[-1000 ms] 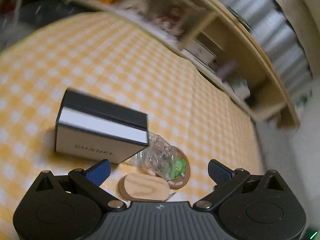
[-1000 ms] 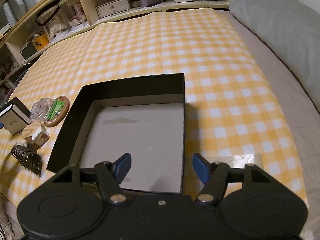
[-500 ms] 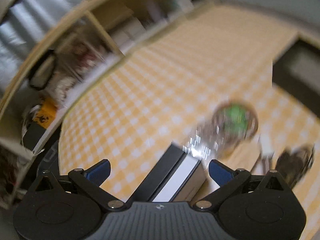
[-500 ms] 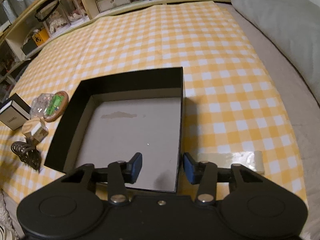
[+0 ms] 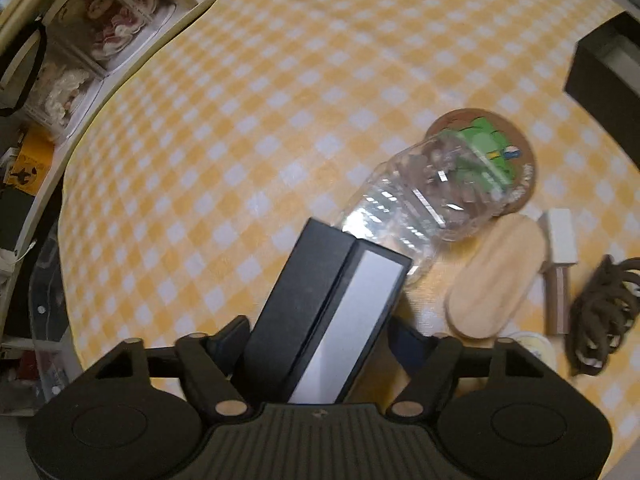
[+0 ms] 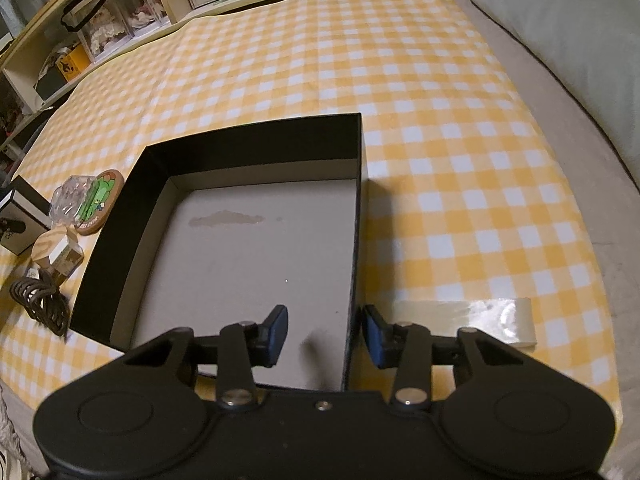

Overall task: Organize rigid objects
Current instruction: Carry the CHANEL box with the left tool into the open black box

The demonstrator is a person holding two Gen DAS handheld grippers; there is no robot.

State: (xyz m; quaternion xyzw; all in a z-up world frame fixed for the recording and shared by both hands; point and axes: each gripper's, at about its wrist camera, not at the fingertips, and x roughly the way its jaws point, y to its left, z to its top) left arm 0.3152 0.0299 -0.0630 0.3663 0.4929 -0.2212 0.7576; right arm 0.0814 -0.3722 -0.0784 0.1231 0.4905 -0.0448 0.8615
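Here, left tool [image 5: 320,344] closing round small box [image 5: 328,312], right tool [image 6: 324,332] straddling tray wall [image 6: 354,280], unclamped.

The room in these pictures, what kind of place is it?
Probably a bedroom at home: a grey pillow lies beside the checked cloth, which seems spread over a bed, and wooden shelves hold household odds and ends.

On the yellow checked cloth [image 6: 440,128] there is one open black tray box [image 6: 256,148], one small black-and-white perfume box [image 5: 328,312], one clear plastic bottle [image 5: 416,208], and one round cork coaster with a green picture [image 5: 500,152]. There is also one oval wooden piece [image 5: 492,280], one dark coiled cord [image 5: 604,312] and one strip of clear tape [image 6: 480,316]. Small white-and-wood blocks [image 5: 560,240] number one or perhaps two; blur leaves that unsure.
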